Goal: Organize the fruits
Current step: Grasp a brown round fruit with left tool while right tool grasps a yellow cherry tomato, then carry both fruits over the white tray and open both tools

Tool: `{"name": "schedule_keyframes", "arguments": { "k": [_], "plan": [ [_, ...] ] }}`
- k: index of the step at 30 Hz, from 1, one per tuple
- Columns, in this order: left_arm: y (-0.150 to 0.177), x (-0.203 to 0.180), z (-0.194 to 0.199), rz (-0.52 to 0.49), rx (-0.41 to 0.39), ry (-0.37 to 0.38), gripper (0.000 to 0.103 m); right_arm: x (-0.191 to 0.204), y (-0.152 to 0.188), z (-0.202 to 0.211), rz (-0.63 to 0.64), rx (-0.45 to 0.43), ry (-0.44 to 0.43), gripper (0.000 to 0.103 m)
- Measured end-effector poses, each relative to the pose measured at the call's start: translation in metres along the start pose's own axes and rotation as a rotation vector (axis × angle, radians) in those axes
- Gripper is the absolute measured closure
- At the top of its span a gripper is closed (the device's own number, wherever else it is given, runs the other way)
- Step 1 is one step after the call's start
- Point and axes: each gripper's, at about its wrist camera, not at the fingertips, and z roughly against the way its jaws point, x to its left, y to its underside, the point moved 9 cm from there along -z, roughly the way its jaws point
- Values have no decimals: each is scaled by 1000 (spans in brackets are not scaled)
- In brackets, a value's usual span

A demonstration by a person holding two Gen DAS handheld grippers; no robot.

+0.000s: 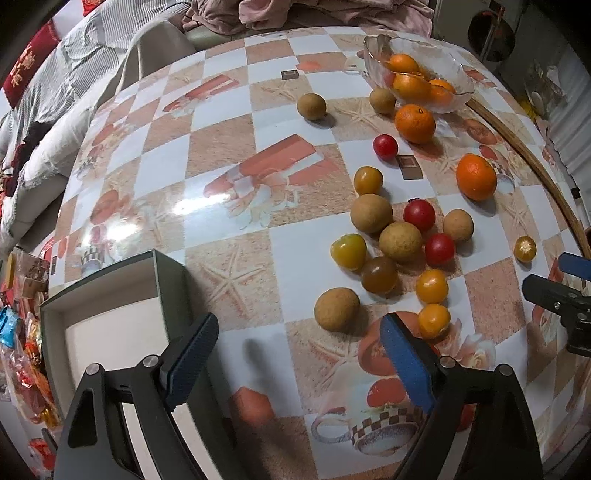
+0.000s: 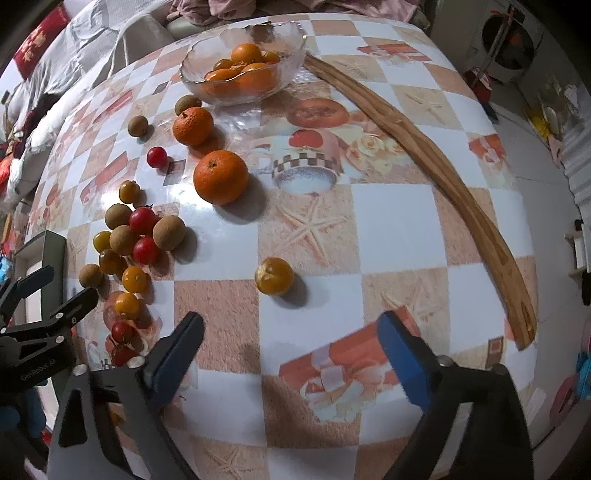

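both hand-held grippers point steeply down over a round table with a glossy checkered orange-and-white cloth point(image 2: 388, 206). left gripper point(image 1: 299, 354) has its blue-padded jaws spread wide with only bare cloth between them; a tan round longan point(image 1: 337, 309) and a yellow cherry tomato point(image 1: 434, 320) lie just ahead of its tips, not touched. right gripper point(image 2: 291, 343) is also wide, holding nothing; a lone yellow cherry tomato with a pale stem scar point(image 2: 274, 276) sits just ahead of its jaws.

fruits are mostly loose on the table: a tight cluster of tan longans, red and yellow cherry tomatoes point(image 1: 400, 242) in the middle, two loose orange mandarins point(image 2: 220, 176) between that cluster and a clear glass bowl point(image 2: 291, 31) at the far edge. the bowl already contains several mandarins. two more longans lie near the bowl.

open grey cardboard box with white inside point(image 1: 110, 317) sits at the near left table edge, beside the left gripper. long curved wooden strip point(image 2: 436, 158) lies along the right side.
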Motion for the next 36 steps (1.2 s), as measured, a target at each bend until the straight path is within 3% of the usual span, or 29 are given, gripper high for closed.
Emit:
{"name": "schedule_keyframes", "arguments": {
  "k": [1,2,8,10,14,16,18,27,36],
  "plan": [
    [0,-1,-2,-4,2,1,25,1,-1,-2,4,2,1,12],
    [1,-2,-6,-10,18,11,29,1,-2,-4,8,3,3,14],
    [1,-3,-14,4,32,26,30,6,-6,-15,21,15,0,26],
    [0,-5,-14,8,29,44,42,8,-8,-15,43,5,14,30],
    [-1,-15,-11,-1,26,68,59,13,-12,-16,87,-6,57,48],
    [0,-18,-9,6,19,68,73,14,-14,-15,101,-16,78,58],
    [1,-21,-7,21,16,67,75,17,-15,-14,114,-26,74,78],
    [7,-10,16,100,-19,118,75,18,-12,-4,41,-31,-48,78],
    [23,24,62,169,-83,109,75,48,-1,26,106,-39,-109,78]
  ]
}}
